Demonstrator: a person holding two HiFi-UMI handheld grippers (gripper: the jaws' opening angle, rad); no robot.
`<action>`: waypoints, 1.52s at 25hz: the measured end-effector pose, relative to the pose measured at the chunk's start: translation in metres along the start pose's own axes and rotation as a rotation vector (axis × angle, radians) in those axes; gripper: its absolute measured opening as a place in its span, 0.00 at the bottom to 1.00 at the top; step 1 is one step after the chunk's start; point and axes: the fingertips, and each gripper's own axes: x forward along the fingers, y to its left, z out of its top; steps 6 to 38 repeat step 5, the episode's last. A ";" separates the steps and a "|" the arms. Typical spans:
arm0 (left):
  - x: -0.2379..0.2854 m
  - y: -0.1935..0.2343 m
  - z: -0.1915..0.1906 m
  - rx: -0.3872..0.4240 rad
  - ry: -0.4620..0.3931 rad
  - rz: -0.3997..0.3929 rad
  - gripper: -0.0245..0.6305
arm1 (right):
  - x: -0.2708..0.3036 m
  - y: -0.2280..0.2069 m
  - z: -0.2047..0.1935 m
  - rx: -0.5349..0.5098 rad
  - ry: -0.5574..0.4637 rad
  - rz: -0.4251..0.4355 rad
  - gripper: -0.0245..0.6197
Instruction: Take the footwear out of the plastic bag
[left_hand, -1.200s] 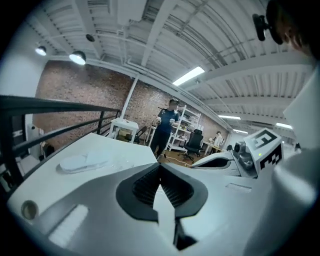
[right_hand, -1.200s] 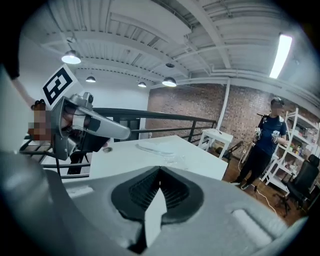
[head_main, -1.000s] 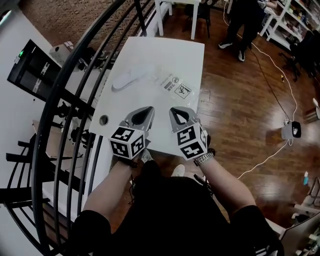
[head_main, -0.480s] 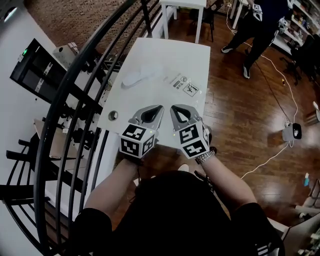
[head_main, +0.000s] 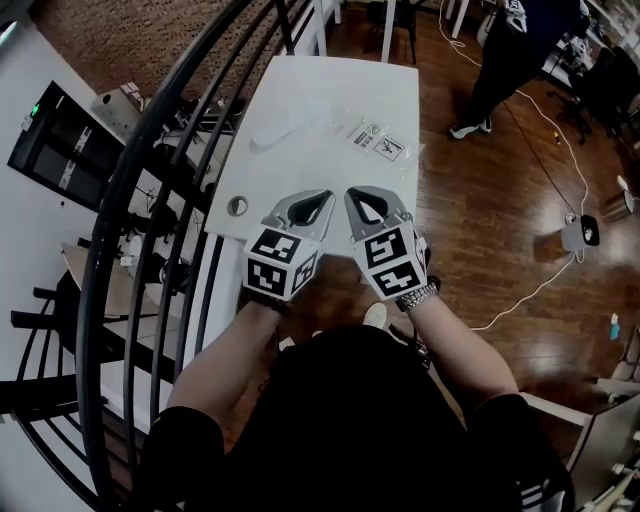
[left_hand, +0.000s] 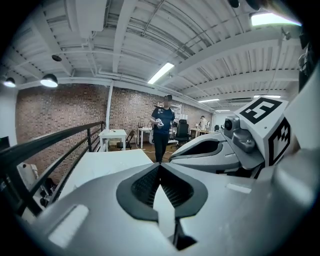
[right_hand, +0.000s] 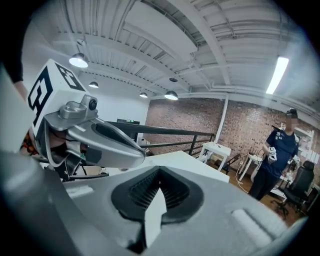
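Closed, empty: left tongs (head_main: 322, 197), right tongs (head_main: 352, 195). Bagged shoe (head_main: 285, 130) lies well beyond them, crosswise on worktop (head_main: 330, 85), nearer the left.

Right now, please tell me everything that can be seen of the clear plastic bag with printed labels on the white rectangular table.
The clear plastic bag lies flat on the far half of the white table. It looks thin, transparent and slightly crinkled. Two printed labels show near its right end, too small to read. A white piece of footwear lies at its left end, apparently inside it, though that is not certain. Nothing else touches it.
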 end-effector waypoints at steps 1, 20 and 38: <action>-0.005 0.000 -0.001 0.002 0.000 -0.001 0.06 | -0.002 0.005 0.002 0.000 -0.001 -0.003 0.03; -0.025 0.001 -0.007 0.010 0.001 -0.005 0.06 | -0.008 0.024 0.006 0.000 0.001 -0.019 0.02; -0.025 0.001 -0.007 0.010 0.001 -0.005 0.06 | -0.008 0.024 0.006 0.000 0.001 -0.019 0.02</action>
